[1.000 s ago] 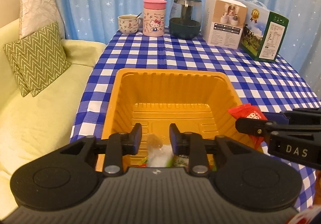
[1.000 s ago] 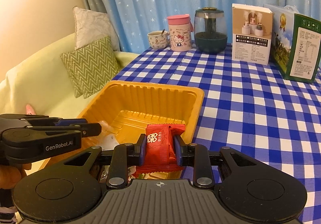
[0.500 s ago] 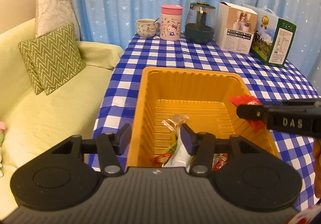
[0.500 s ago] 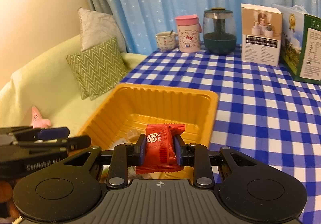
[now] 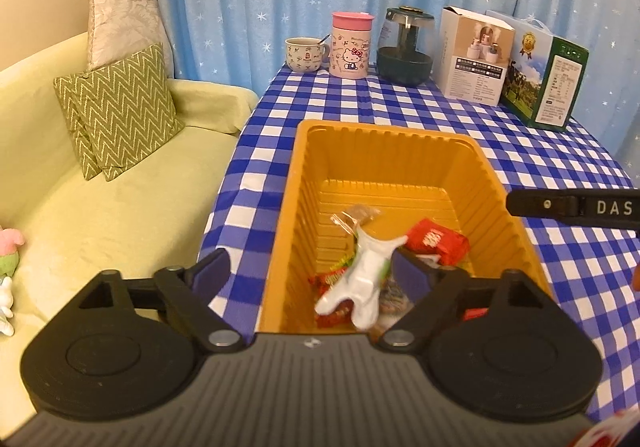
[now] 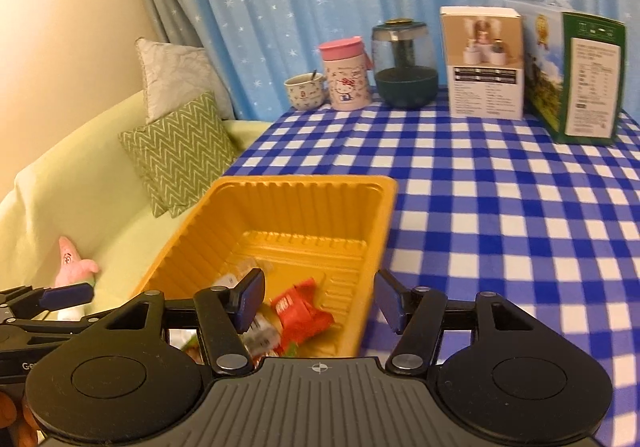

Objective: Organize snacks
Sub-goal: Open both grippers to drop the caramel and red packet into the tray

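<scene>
We see both grippers over the near end of the ribbed yellow plastic tray (image 5: 384,151), which sits on the blue-and-white checked surface (image 6: 500,215). The left gripper (image 5: 310,273) has its jaws opening wide; a crinkly white packet (image 5: 364,279) shows between them, touched by neither pad. The right gripper (image 6: 320,299) is opening too, gripping nothing — a red foil packet (image 6: 300,311) lies in the tray below it. Other wrappers there are motion-blurred and partly hidden behind the gripper bodies; we cannot read them. At the far edge stand a pink-lidded tumbler (image 5: 352,45), a glass jar (image 5: 406,47) and two cartons.
</scene>
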### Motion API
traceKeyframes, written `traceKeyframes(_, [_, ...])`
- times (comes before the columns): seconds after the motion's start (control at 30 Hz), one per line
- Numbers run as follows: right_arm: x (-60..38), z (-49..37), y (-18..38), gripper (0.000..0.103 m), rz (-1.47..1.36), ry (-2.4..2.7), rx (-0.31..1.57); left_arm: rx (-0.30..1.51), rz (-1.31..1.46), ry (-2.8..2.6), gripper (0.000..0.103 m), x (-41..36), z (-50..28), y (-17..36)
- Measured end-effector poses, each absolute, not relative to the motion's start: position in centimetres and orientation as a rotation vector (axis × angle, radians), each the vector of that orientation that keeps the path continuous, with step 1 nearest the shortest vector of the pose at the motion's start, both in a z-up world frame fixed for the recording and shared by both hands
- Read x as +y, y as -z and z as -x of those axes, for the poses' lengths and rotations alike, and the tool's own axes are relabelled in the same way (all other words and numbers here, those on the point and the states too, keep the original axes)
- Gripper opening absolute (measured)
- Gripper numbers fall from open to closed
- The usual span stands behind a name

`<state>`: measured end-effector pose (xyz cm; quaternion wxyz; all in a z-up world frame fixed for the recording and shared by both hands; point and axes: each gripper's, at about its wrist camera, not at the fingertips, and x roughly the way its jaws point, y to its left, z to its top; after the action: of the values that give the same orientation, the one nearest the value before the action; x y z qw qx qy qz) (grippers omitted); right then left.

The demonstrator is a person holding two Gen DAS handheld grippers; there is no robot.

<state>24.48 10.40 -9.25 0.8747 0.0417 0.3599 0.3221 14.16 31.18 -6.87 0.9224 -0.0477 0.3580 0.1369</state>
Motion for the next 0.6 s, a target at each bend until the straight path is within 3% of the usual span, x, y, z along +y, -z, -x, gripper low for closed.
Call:
traceKeyframes(0.07, [9.4, -23.7, 8.9, 0.062, -0.086, -0.66, 0.757, 0.732, 0.106, -0.288, 0.097, 30.6, -13.3, 6.6])
traceKeyframes(0.2, [7.5, -21.9, 8.1, 0.063, -0.082, -0.631, 0.759, 0.728, 0.108, -0.29, 0.102, 29.3, -11.3, 5.7])
traceKeyframes(0.6, [2.4, -15.7, 5.1, 0.074, -0.073, -0.578, 0.768, 0.692, 0.112, -0.286, 0.103, 25.3, -5.8, 2.1])
